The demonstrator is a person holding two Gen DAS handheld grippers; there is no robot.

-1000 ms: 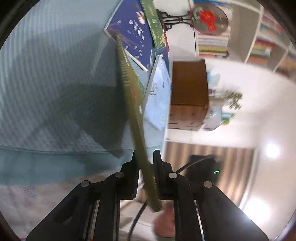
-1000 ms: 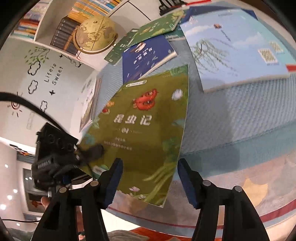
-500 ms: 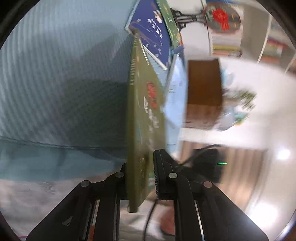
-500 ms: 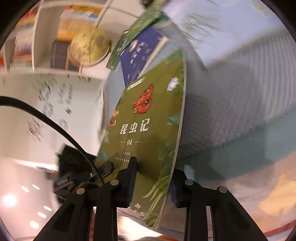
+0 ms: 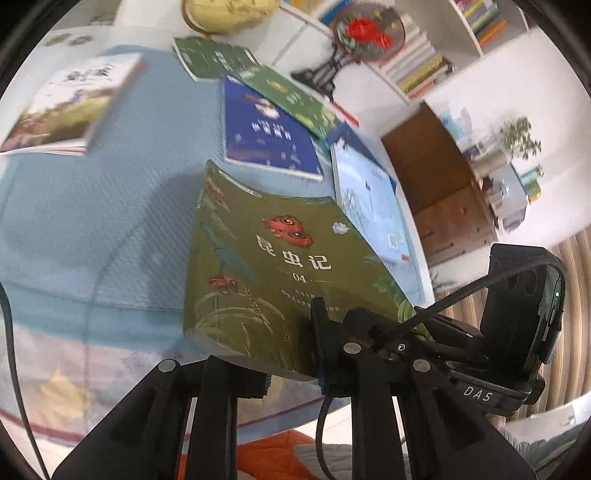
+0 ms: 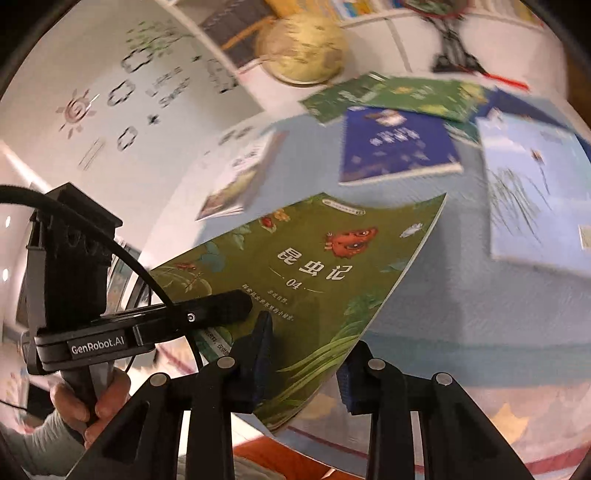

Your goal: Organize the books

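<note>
**Both grippers clamp the green book above the blue cloth**

Left gripper (image 5: 291, 350) is clamped on the near edge of the green book (image 5: 273, 266), one finger over the cover and one under it. In the right wrist view this gripper (image 6: 236, 310) reaches in from the left, and a hand (image 6: 92, 402) holds its grip. Right gripper (image 6: 306, 365) is closed on the same book (image 6: 317, 280) at its near right corner; its left finger (image 6: 258, 350) lies on the cover and its right finger (image 6: 351, 380) sits under the page edge. In the left wrist view it (image 5: 373, 325) comes in from the right, its fingertips on the cover.

The book is lifted off the blue cloth (image 5: 92, 221), cover up and tilted, with a red insect and white characters on the front. Its pages bow a little along the near edge.

Farther off, more books lie flat on the cloth. A dark blue book (image 5: 266, 136) lies just beyond the green one. A pale blue book (image 5: 373, 206) lies to the right, near the cloth's edge. Two smaller green books (image 5: 210, 55) lie at the far side, one overlapping the dark blue book's far corner. A picture book (image 5: 70, 107) lies well apart at the far left.

Behind the cloth stand a globe (image 6: 303, 48), a round red ornament (image 5: 369, 33) on a black stand, and white shelves (image 5: 424, 62) filled with books.
</note>
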